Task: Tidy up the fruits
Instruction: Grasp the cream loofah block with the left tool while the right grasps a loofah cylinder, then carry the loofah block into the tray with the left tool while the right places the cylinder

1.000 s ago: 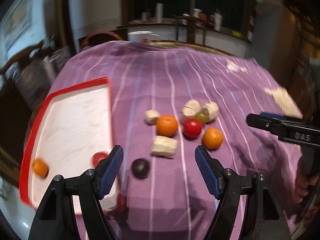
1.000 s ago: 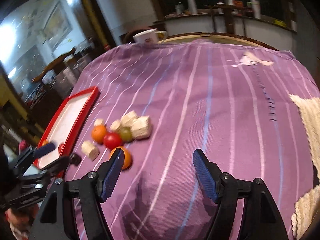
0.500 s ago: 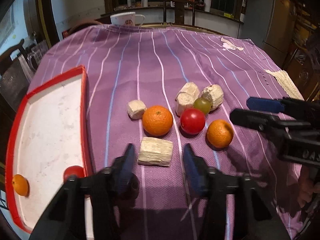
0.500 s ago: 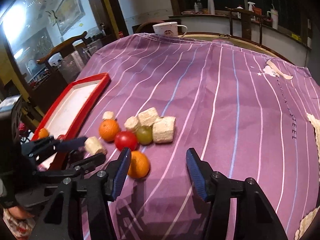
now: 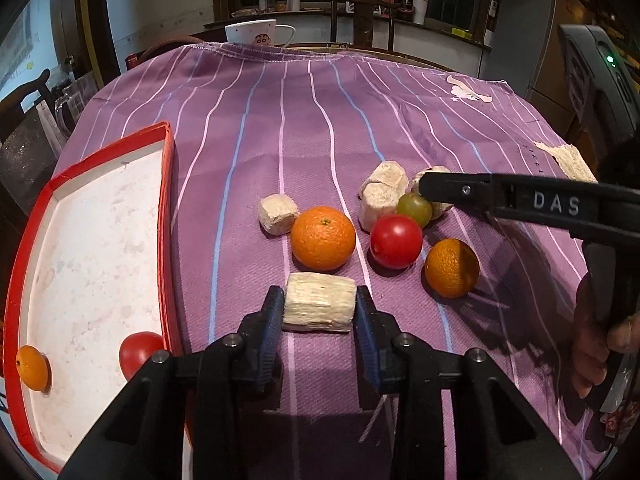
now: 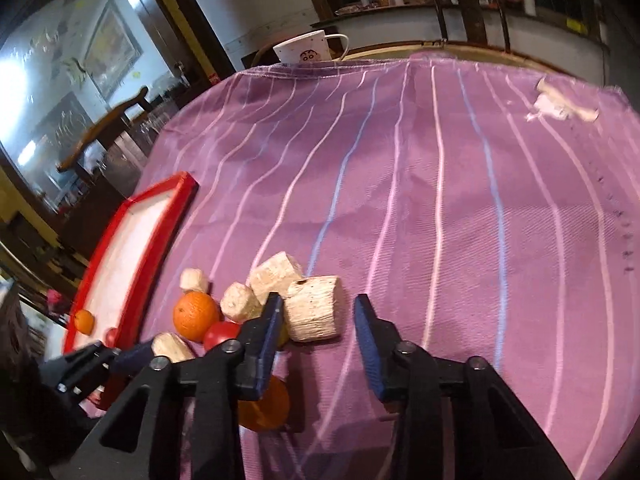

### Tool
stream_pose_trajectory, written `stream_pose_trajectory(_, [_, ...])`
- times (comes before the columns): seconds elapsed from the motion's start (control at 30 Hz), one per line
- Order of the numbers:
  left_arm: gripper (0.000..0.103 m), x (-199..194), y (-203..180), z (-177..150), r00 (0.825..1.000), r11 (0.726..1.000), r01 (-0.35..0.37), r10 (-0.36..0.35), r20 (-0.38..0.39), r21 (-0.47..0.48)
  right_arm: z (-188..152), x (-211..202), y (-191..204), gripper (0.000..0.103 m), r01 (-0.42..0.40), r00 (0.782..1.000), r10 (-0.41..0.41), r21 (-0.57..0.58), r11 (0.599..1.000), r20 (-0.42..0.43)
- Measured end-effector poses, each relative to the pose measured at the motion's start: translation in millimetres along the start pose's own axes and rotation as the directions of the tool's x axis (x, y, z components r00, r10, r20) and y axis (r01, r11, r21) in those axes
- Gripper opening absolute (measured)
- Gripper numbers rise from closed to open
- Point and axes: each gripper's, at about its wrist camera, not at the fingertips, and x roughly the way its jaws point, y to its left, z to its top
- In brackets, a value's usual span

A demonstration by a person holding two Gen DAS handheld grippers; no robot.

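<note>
My left gripper (image 5: 320, 313) is closing on a pale fibrous chunk (image 5: 320, 304) that lies on the purple cloth, and both pads touch its ends. Beyond it lie two oranges (image 5: 323, 238) (image 5: 452, 268), a red tomato (image 5: 396, 241), a green fruit (image 5: 414, 209) and more pale chunks (image 5: 278, 214). My right gripper (image 6: 318, 316) is closing around the rightmost chunk (image 6: 314, 308); its left pad is against the chunk, while its right pad stands clear. The red-rimmed tray (image 5: 166, 200) at left holds a small orange (image 5: 32, 368) and a tomato (image 5: 138, 350).
A white mug (image 5: 256, 34) stands past the cloth's far edge. A cream knitted mat (image 5: 568, 162) lies at the right edge. A person's hand (image 5: 600, 352) holds the right gripper's handle. Bare striped cloth stretches behind and to the right of the fruit pile.
Both grippers came forward and down towards the pile while their jaws narrowed. The left one now clasps the near chunk, and the right one has reached the rightmost chunk.
</note>
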Motion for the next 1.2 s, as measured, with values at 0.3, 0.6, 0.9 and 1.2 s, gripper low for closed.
stream_pose_trajectory(0.3, [0.034,-10.6,4.1,-0.5,1.0,0.999,0.006,-0.005,0.016,-0.045,-2.3,-16.4,-1.3,0.03,-0.018,0.999,0.018,0.013,1.0,0.045])
stream_pose_trajectory(0.6, [0.034,-47.7,0.0,-5.8,0.997,0.997,-0.001,0.008,0.079,-0.081,-10.2,-51.6,9.2,0.03,0.002,0.996,0.0,-0.017,1.0,0.094])
stream_pose_trajectory(0.9, [0.034,-89.5,7.5,-18.9,0.986,0.99,-0.058,0.077,0.147,-0.131,-34.4,-70.3,52.7,0.03,0.094,0.99,-0.075,-0.155,0.984,0.121])
stream_pose_trajectory(1.2, [0.034,-110.2,25.5,-33.6,0.975,0.971,-0.133,0.164,0.15,-0.197,-58.2,-84.0,90.8,0.03,0.111,0.987,-0.075,-0.254,0.961,0.145])
